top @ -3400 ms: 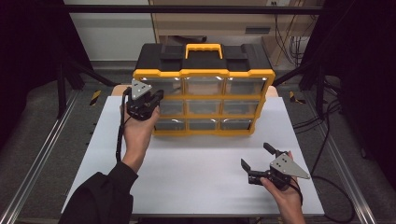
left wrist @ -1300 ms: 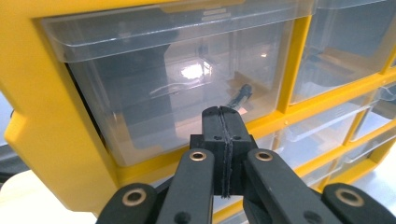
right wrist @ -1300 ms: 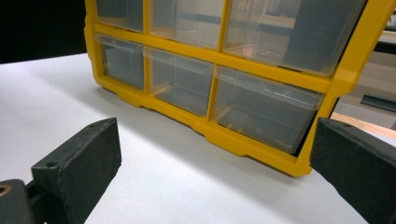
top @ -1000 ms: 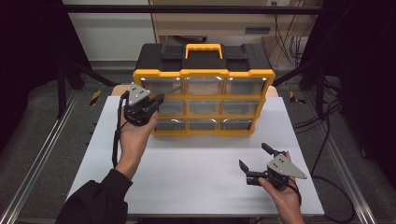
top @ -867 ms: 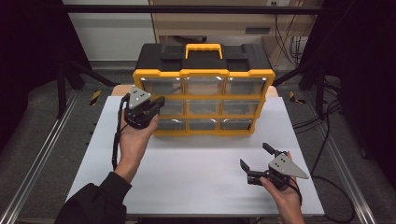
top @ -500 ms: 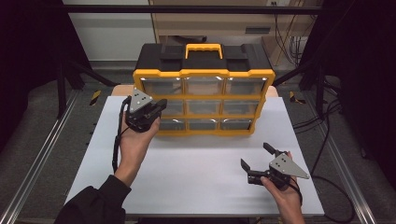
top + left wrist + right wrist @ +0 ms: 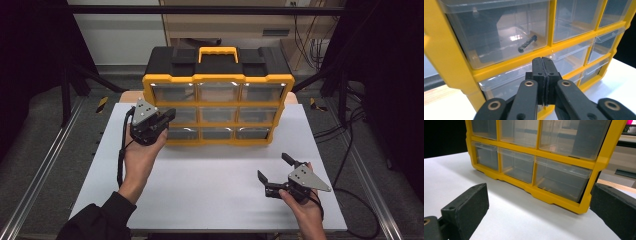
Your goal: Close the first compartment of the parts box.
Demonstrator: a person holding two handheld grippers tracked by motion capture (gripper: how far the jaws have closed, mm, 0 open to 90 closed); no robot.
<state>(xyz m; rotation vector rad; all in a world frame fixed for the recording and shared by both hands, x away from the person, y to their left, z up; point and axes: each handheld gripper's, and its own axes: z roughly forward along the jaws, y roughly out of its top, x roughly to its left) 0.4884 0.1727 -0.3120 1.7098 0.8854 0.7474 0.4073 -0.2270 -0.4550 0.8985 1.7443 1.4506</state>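
The left tool (image 7: pixel 167 116), clenched on nothing, sits at the left drawers of the yellow organiser (image 7: pixel 218 80), which stands at the back of the white bench (image 7: pixel 210 185). The upper clear drawer (image 7: pixel 499 30) holds a dark bolt (image 7: pixel 527 43). No lettering can be read on the organiser, and the right tool (image 7: pixel 272 167) rests released, well apart, near the bench's front.

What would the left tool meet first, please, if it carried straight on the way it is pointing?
Most likely the yellow rail of the organizer, between two of its left-hand drawers; the shut left tool points right at it.

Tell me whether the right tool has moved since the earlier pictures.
No. The right tool sits at the same spot on the white table, in front of the drawer box.
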